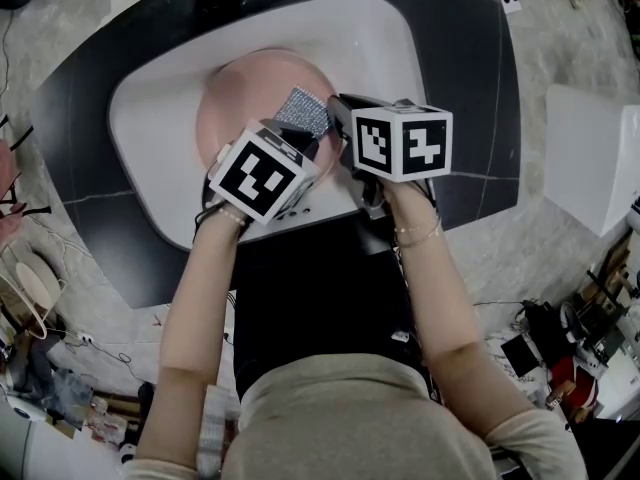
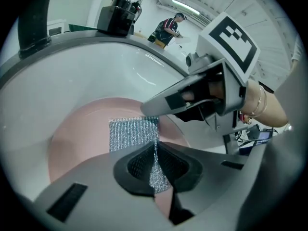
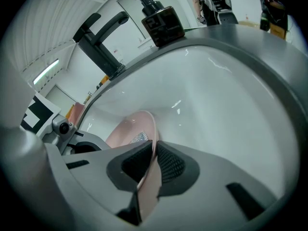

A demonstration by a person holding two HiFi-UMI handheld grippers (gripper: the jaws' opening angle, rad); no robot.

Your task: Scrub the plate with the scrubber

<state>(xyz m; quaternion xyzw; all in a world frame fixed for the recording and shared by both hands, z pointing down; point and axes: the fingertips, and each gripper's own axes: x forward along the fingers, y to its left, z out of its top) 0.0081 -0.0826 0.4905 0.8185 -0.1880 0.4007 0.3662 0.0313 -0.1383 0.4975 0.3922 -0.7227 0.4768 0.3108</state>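
Head view shows a white sink (image 1: 150, 178) let into the dark desk (image 1: 70, 88), well inside all the desk's edges, with the pink plate (image 1: 240, 98) in the basin and both tools meeting over its near-right part. Right gripper view settles the right tool (image 3: 149, 165): its jaws are nearly together and clamped on the plate's rim, which runs edge-on between the pads, so the plate (image 3: 139, 124) is held tilted rather than flat. Left gripper view does the same for the left tool (image 2: 156, 165): its pads pinch one edge of the silvery mesh scrubber (image 2: 132, 134), and the rest of the mesh spreads forward over the plate's face (image 2: 82, 134). The scrubber looks laid against the pink surface, though actual contact cannot be confirmed. As a judgement, the task is set up and at the scrubbing stage: plate steadied, scrubber gripped and on the face. How much has been scrubbed cannot be read, since no dirt, foam or water shows; most of the face to the left of the mesh appears left to cover. In the head view the marker cubes hide both sets of jaws and the plate's near edge, and no view shows whether the plate's lower rim rests on the basin floor.
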